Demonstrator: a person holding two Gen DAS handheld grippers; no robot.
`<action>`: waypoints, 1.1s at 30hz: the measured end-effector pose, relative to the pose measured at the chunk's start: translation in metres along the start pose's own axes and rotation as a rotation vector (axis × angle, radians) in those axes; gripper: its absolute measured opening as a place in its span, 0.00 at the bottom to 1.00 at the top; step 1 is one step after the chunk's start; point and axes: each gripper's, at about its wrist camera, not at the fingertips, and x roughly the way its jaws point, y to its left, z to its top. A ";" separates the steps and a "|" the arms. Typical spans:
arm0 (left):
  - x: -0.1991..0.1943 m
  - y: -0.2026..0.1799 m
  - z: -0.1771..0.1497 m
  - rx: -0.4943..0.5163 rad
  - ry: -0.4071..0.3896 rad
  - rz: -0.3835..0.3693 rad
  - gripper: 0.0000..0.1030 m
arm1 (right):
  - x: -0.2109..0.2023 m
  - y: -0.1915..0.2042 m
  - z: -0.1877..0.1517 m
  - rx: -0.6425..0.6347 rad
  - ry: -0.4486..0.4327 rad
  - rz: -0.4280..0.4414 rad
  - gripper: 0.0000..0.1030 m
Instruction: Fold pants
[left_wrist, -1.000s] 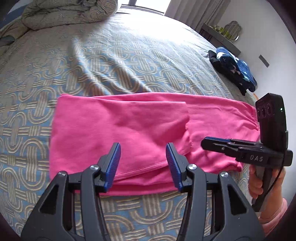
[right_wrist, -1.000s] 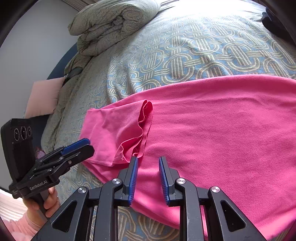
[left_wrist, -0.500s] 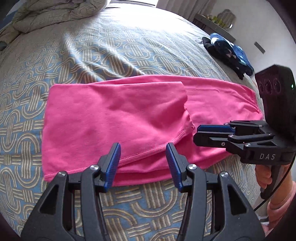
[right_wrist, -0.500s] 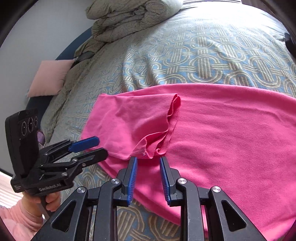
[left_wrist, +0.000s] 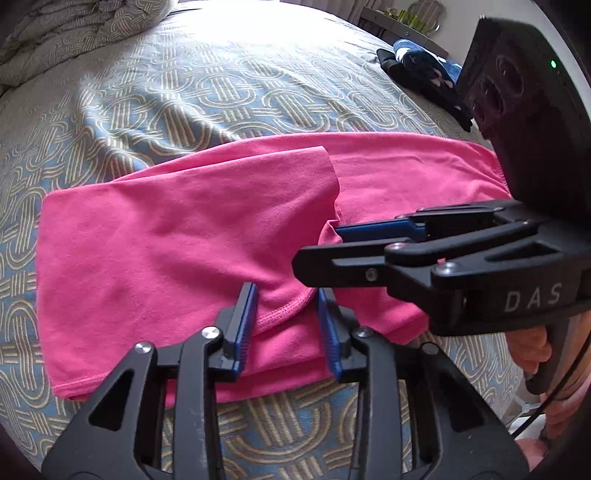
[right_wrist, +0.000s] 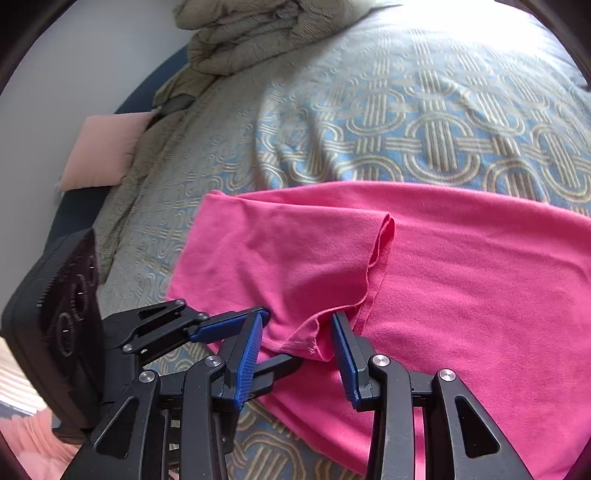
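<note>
Pink pants (left_wrist: 166, 240) lie flat on the patterned bed, one end folded over into a top flap with a stitched hem (left_wrist: 284, 310). My left gripper (left_wrist: 286, 308) straddles the flap's near corner; its jaws are closing, with the hem between them and not visibly pinched. My right gripper (left_wrist: 317, 245) reaches in from the right, one finger under the flap's edge and one over it. In the right wrist view the pants (right_wrist: 461, 280) fill the right side. There the right gripper (right_wrist: 297, 334), jaws opening, has the flap corner between its fingers, and the left gripper (right_wrist: 279, 338) crosses in from the left.
The blue and beige bedspread (left_wrist: 221, 92) extends far beyond the pants. A crumpled duvet (right_wrist: 258, 33) sits at the head of the bed, and a pink pillow (right_wrist: 107, 147) is beside it. Dark blue clothes (left_wrist: 421, 74) lie at the far right edge. A hand (left_wrist: 532, 350) holds the right gripper.
Both grippers have closed in on the flap's near corner and now nearly touch. The left jaws have narrowed around the hem; the right jaws have widened around the corner.
</note>
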 end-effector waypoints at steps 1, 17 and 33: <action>-0.001 0.003 0.000 -0.016 0.000 -0.015 0.30 | 0.004 -0.002 0.001 0.019 0.007 0.015 0.38; 0.000 0.046 -0.005 -0.266 0.012 -0.178 0.16 | -0.015 -0.017 0.001 0.033 -0.066 0.135 0.39; -0.009 0.061 -0.003 -0.303 -0.003 -0.199 0.16 | 0.007 -0.014 0.005 -0.106 -0.014 0.035 0.38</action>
